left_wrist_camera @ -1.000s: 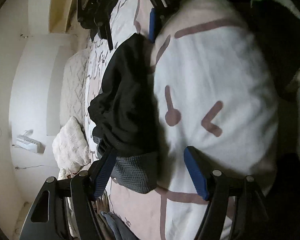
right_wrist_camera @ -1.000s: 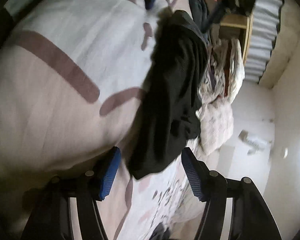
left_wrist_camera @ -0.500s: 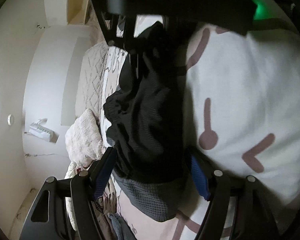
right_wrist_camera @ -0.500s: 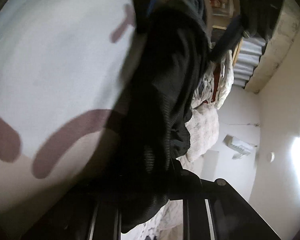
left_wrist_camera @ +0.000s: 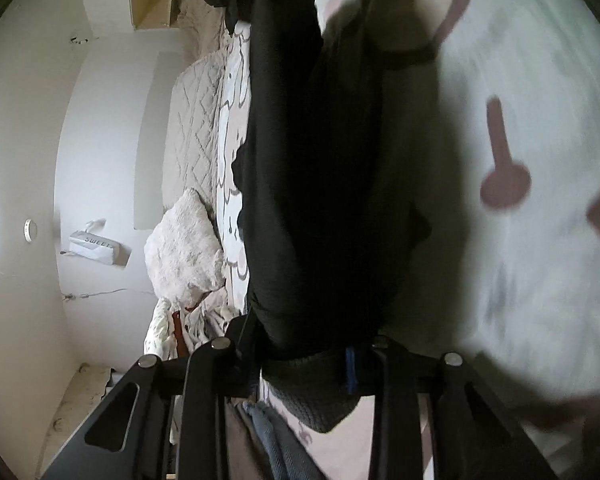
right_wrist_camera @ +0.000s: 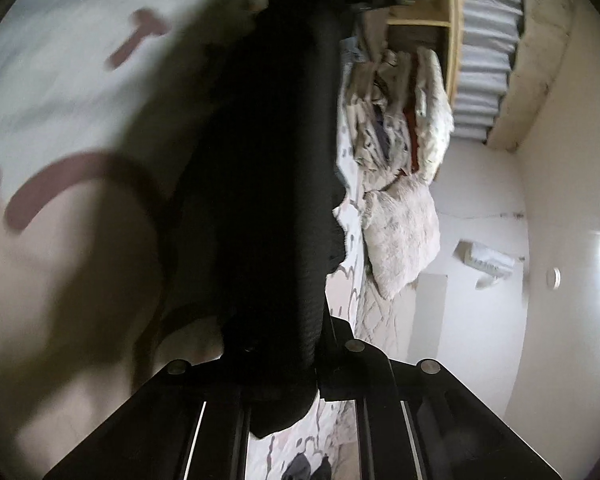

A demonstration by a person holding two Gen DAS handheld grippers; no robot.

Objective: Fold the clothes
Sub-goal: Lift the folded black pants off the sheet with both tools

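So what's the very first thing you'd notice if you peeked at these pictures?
A big black garment fills the middle of both views, stretched between the two tools. The right tool is clamped on one end; the left tool is closing on the other end, with the cloth between its jaws. Behind it lies a white bedcover with brownish-pink marks, and a fluffy cream pillow sits by the wall.

Matt black knit garment (left_wrist_camera: 312, 168); fluffy cream cushion (left_wrist_camera: 184, 248).

Bed spread with white-and-pink patterned quilt (left_wrist_camera: 540, 140); fluffy white cushion (left_wrist_camera: 184, 248) and rumpled pale bedding (right_wrist_camera: 396, 112) lying along its far edge.
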